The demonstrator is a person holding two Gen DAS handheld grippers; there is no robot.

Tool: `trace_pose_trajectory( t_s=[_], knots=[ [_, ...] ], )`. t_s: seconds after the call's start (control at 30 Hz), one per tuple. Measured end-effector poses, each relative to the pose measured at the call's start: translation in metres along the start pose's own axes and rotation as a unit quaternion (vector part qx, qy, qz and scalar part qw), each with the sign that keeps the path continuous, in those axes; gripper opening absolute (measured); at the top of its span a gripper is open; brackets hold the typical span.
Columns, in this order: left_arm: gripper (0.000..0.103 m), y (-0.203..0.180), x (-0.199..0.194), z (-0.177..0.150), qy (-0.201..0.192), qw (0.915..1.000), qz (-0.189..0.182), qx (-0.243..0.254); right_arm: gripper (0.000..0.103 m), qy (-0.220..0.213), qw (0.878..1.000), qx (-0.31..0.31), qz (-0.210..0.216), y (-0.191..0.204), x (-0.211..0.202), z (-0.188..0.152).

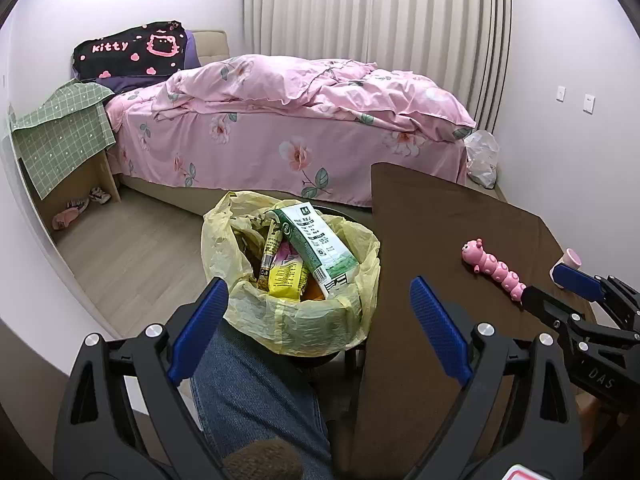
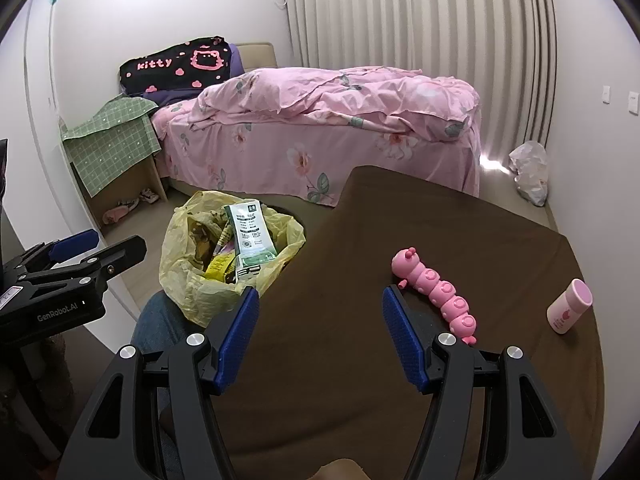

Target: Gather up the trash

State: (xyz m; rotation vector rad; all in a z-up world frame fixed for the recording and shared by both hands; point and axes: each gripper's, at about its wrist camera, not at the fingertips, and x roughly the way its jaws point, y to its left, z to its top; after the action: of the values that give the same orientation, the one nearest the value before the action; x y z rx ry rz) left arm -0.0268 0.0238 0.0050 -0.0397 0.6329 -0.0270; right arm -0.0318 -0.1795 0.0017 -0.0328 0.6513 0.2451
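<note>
The left gripper point(image 1: 320, 328) is hanging with its blue pads spread wide and nothing between them, hovering above a knee in blue jeans point(image 1: 256, 392) and just short of the trash bin point(image 1: 292, 276) at 12 o'clock. The right gripper point(image 2: 320, 332) is likewise gaping wide and empty, poised over the brown table point(image 2: 328, 360) without touching it.

The bin, lined with a yellow bag point(image 2: 176, 264), is sitting just beside the table's left edge and is already holding a green-and-white carton point(image 1: 316, 248), a yellow packet point(image 1: 286, 278) and other wrappers. In the right wrist view it is lying at 10 o'clock of the open jaws.

On the table a pink caterpillar toy point(image 2: 436, 292) is resting at 1 o'clock of the right gripper, close to its right pad, and a small pink bottle point(image 2: 568, 306) is standing farther out at 2 o'clock. Beyond, a bed with a pink floral duvet point(image 1: 304, 96) is filling the room in front of pleated curtains point(image 1: 376, 12), with a crumpled white plastic bag point(image 2: 530, 172) lying on the floor at the bed's foot.
</note>
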Motion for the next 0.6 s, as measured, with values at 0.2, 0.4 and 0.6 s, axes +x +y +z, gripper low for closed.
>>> trace_pose_trajectory(
  t_s=[0.2,0.4,0.6],
  knots=[
    [0.088,0.0003,0.0013,-0.0001,0.003,1.0,-0.003,0.0,0.06,0.0,1.0,0.0,-0.001,0.0,-0.0003,-0.0003],
    [0.088,-0.0008,0.0014,-0.0008,0.003,1.0,-0.002,0.0,0.06,0.001,1.0,-0.001,-0.001,0.0008,0.0002,-0.0003],
    [0.088,0.0004,0.0035,-0.0022,0.005,1.0,-0.004,-0.003,0.06,0.002,1.0,0.0,-0.002,-0.0004,0.001,-0.001]
  ],
)
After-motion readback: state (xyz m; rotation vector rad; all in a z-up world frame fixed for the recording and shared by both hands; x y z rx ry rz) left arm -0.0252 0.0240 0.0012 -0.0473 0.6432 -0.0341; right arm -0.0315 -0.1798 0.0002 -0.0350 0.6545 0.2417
